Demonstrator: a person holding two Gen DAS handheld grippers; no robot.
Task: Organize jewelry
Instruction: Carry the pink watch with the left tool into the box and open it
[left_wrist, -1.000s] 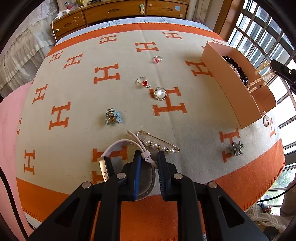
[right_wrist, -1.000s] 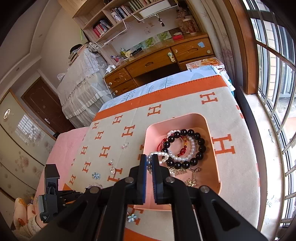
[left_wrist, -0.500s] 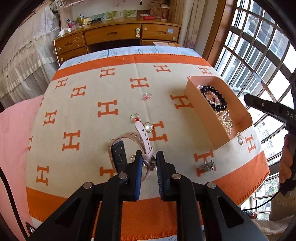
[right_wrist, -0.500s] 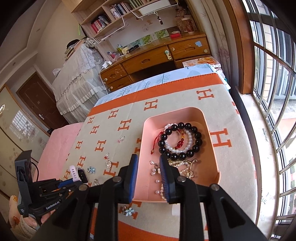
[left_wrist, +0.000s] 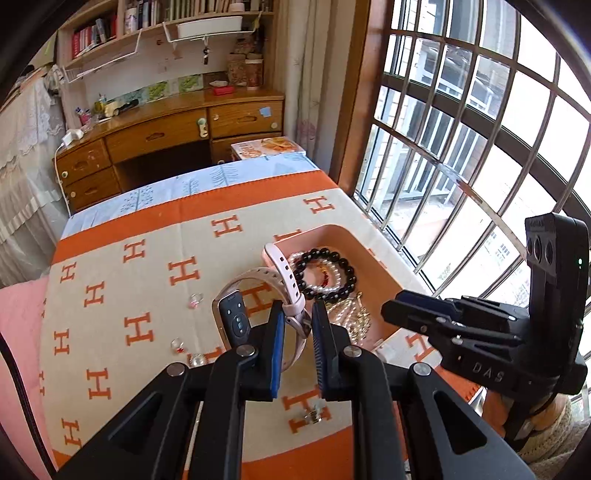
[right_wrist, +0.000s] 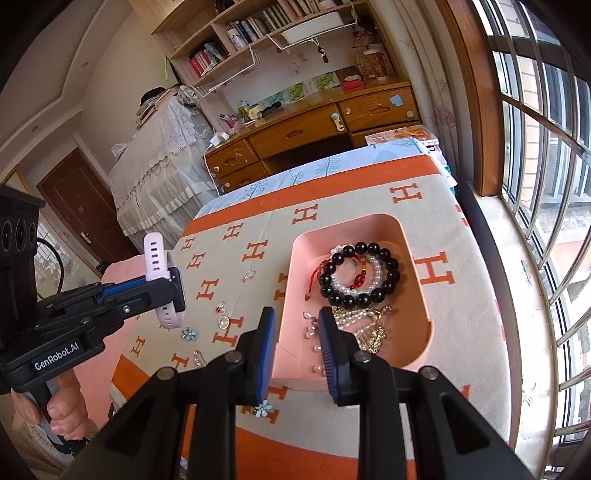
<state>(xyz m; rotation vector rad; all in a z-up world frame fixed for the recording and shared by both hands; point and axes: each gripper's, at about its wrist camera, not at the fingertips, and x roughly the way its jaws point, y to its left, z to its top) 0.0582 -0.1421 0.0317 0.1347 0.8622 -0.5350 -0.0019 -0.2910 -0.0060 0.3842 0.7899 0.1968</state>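
My left gripper (left_wrist: 298, 321) is shut on the strap of a pink smartwatch (left_wrist: 258, 295) and holds it in the air, left of the pink tray (left_wrist: 373, 258). In the right wrist view the left gripper (right_wrist: 168, 286) holds the watch (right_wrist: 157, 258) well above the blanket. The tray (right_wrist: 417, 258) holds a black bead bracelet (right_wrist: 384, 284), pearl bracelets and gold pieces. My right gripper (right_wrist: 295, 334) is open and empty above the tray's near edge. Rings (right_wrist: 249, 274), a pearl brooch (right_wrist: 223, 322) and a blue flower clip (right_wrist: 189, 333) lie on the blanket.
The orange and cream H-pattern blanket (right_wrist: 436, 206) covers the bed. A flower clip (right_wrist: 263, 408) lies by its front edge and a pearl pin (right_wrist: 198, 357) lies left of the tray. A barred window is on the right, a wooden desk behind.
My left gripper has lifted the watch off the blanket and carried it up and right toward the tray. My right gripper has opened and let a pearl bracelet into the tray.
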